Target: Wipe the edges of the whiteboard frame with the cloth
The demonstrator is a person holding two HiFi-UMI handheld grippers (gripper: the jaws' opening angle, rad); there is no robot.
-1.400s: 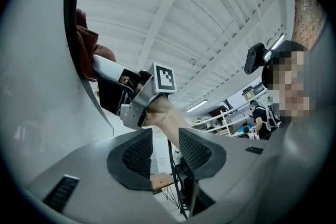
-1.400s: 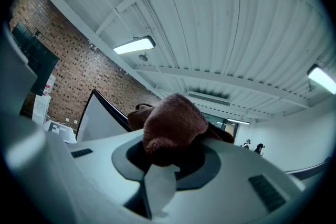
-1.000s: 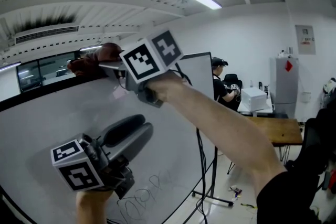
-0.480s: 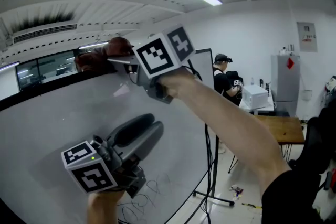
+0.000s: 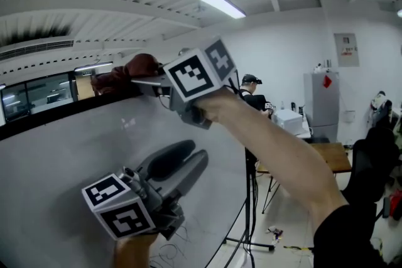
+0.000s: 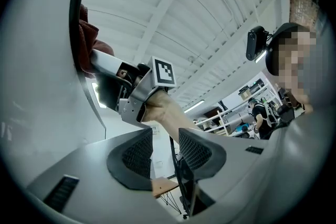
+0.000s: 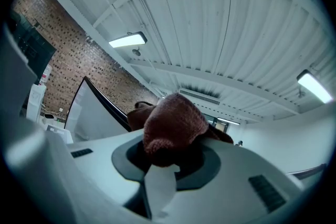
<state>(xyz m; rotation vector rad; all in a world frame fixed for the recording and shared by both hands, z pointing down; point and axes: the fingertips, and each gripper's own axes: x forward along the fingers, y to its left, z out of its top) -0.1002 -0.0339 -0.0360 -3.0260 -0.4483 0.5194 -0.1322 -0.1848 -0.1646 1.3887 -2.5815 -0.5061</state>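
A dark red cloth (image 5: pixel 123 75) lies bunched on the black top edge of the whiteboard frame (image 5: pixel 44 113). My right gripper (image 5: pixel 139 81) is shut on the cloth and holds it against that edge; the right gripper view shows the cloth (image 7: pixel 173 122) filling the jaws, with the frame (image 7: pixel 105 99) running off to the left. My left gripper (image 5: pixel 188 160) hangs lower, in front of the white board face, its jaws a small gap apart and holding nothing. The left gripper view shows the cloth (image 6: pixel 86 42) on the frame (image 6: pixel 75 18) above, with the right gripper (image 6: pixel 107 68) behind it.
The whiteboard (image 5: pixel 75 160) fills the left half of the head view, with scribbles near its bottom. A person (image 5: pixel 254 97) sits at the back by a wooden table (image 5: pixel 326 157) and a grey cabinet (image 5: pixel 320 100). Black stand legs (image 5: pixel 248 198) rise at centre.
The right gripper and cloth have slid a little to the right along the top edge. The left gripper has drifted right and slightly up.
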